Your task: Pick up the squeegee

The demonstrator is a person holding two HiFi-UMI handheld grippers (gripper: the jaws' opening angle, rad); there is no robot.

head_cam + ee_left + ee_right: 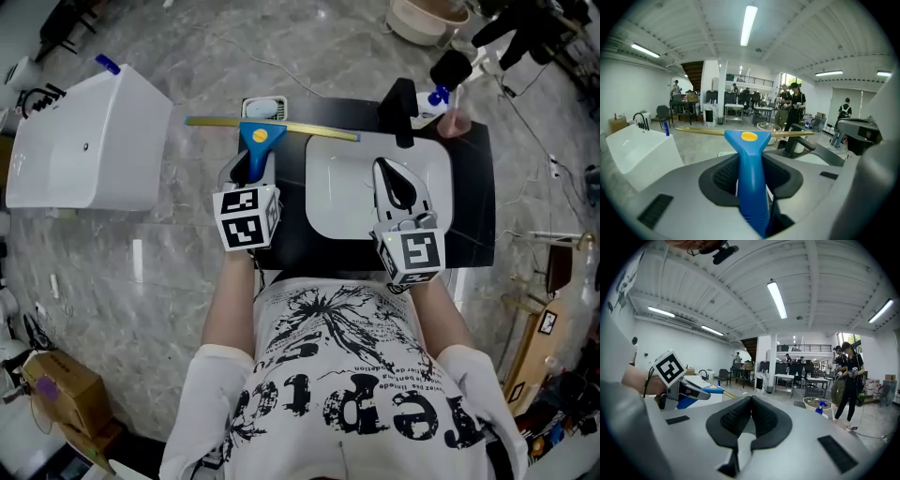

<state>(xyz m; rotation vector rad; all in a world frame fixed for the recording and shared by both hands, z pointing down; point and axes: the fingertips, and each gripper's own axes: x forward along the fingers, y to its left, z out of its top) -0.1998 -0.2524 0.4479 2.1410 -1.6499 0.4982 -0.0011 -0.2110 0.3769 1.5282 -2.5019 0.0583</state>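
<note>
The squeegee (260, 136) has a blue handle with a yellow dot and a long brass-coloured blade (309, 128). My left gripper (251, 172) is shut on its handle and holds it in the air over the left edge of the black table (473, 197). From the left gripper view the handle (751, 168) stands between the jaws, blade (701, 131) lying level across the far end. My right gripper (401, 187) hangs over the white tray (339, 192), its pads pressed together with nothing between them. The right gripper view shows the left gripper (696, 393) with the blue handle at its left.
A white sink unit (89, 141) stands on the marble floor at the left. At the table's far end are a black tool (401, 110), a spray bottle (441, 96) and a small grey dish (264, 108). People stand in the hall beyond.
</note>
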